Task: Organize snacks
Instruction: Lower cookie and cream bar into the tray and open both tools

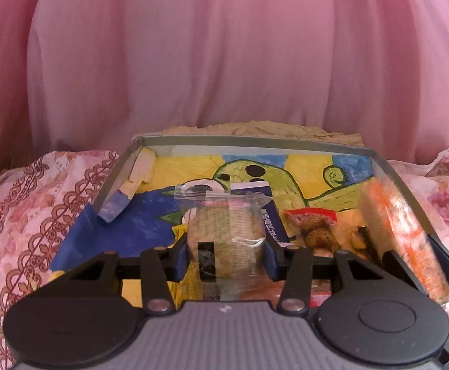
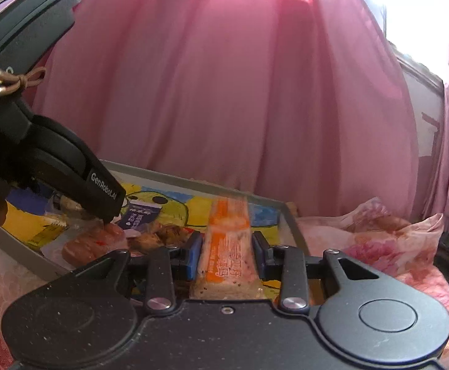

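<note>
Left tool [image 1: 224,254] clamping round clear-wrapped cake [image 1: 224,231], right tool [image 2: 226,254] gripping long orange-striped packet [image 2: 227,240], grey tray [image 1: 286,141].

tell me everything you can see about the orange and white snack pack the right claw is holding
The orange and white snack pack is a long, flat plastic-wrapped bar, white with an orange printed stripe and small dark specks. It is clamped between the right claw's blue pads, pointing forward over the grey tray's right side. Its far end looks blurred.

Daylight glows through the pink curtain [image 2: 224,77], blowing out to white glare at the right view's upper right. Fisheye bending curves the edges; the orange snack packet [image 1: 406,234] is motion-blurred.
</note>
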Demonstrator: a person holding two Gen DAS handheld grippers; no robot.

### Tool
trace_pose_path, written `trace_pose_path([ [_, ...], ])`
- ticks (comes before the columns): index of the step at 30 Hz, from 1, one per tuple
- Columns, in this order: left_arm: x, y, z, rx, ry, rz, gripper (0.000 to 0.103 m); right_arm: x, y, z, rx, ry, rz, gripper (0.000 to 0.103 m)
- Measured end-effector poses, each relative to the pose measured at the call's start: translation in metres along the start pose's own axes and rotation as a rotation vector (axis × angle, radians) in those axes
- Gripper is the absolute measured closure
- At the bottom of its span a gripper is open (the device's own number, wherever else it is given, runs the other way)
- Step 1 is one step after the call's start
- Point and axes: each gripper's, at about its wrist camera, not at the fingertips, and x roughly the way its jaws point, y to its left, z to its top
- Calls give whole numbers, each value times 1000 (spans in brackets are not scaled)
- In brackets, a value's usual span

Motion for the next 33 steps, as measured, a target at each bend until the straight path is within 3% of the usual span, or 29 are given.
trace_pose_path([
  [10,4,4,1,-32,14,-3,48,0,1,-1,-2,9,12,61],
  [17,-3,9,-3,-62,12,15,19,-6,-3,1,22,2,21,35],
  [23,-18,17,-1,-120,-3,41,5,-22,-11,10,53,-13,20,19],
  [33,-67,40,-5,-205,-73,68,1,-65,-33,32,174,-42,17,1],
])
